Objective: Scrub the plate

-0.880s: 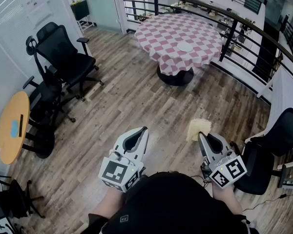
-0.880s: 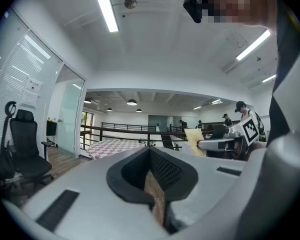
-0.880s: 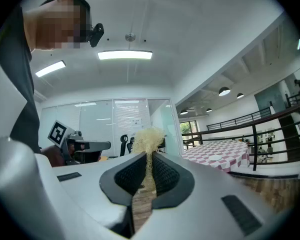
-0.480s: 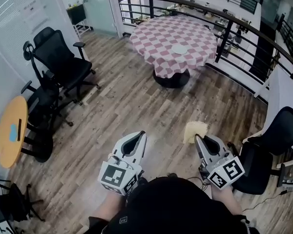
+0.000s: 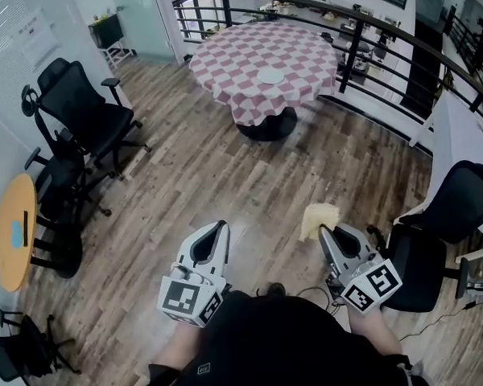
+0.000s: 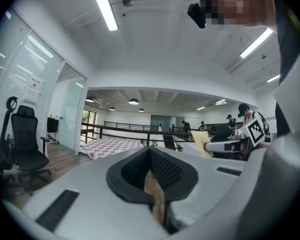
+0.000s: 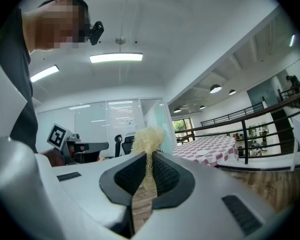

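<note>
Plate (image 5: 270,75): centre of checked table (image 5: 225,63).
Right gripper (image 5: 323,230): well short of table, clamped on pale scrubber (image 5: 318,217), seemingly fibrous.
Left gripper (image 5: 223,226): well short of table, jaws together, empty.
Risk: unsteadied plate skids on the table's cloth under scrubbing.

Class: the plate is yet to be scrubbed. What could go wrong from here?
The pale yellow fibrous scrubber, pinched by one edge in the right gripper, may slip out. The small white plate rests unheld on the red-and-white checked tablecloth; unless the shut left gripper steadies it, scrubbing may slide it.
</note>
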The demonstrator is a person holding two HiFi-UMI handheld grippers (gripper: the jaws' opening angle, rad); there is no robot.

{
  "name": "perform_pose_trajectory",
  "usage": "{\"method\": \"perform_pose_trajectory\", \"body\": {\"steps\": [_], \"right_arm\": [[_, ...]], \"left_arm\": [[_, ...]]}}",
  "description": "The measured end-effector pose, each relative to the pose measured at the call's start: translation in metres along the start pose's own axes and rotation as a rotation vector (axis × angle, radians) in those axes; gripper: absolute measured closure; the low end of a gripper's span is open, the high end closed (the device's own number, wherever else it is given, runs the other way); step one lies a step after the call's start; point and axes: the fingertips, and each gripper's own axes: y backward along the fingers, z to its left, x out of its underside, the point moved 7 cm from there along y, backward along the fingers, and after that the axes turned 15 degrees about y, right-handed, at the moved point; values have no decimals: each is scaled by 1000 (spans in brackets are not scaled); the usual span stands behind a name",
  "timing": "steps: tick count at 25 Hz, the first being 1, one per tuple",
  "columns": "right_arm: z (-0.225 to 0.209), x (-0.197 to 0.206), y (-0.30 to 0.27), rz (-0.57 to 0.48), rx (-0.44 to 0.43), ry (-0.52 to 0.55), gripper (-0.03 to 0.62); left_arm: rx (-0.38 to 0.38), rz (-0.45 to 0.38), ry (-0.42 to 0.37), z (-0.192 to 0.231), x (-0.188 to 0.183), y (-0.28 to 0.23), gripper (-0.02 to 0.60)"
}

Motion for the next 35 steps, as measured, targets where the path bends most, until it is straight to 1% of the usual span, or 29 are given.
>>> {"method": "perform_pose_trajectory", "body": {"steps": [3,8,11,14,17,19,23,28,35], "right_arm": [[-13,8,9,13,22,-36,554],[-24,12,13,37,42,-49,554],[-29,15,3,56,33,-58,554],[-38,20,-18,70,25,-68,554],[-49,23,-47,75,17,-70,554],[-58,24,-71,80,12,-63,554],[-85,21,-126,85,32,-54,554],[-113,6,-197,62,38,-39,554],[-129,2,-274,87,65,-48,554]], "left_arm": [[21,18,3,-8,7,-14,577],[51,22,2,-13,8,-33,577],[57,27,3,-9,7,-44,577],[58,41,10,4,6,-61,577],[55,61,21,26,5,-82,577],[63,59,22,44,-1,-100,577],[83,55,28,85,-20,-145,577],[112,50,17,137,-52,-195,577],[157,63,24,197,-81,-246,577]]}}
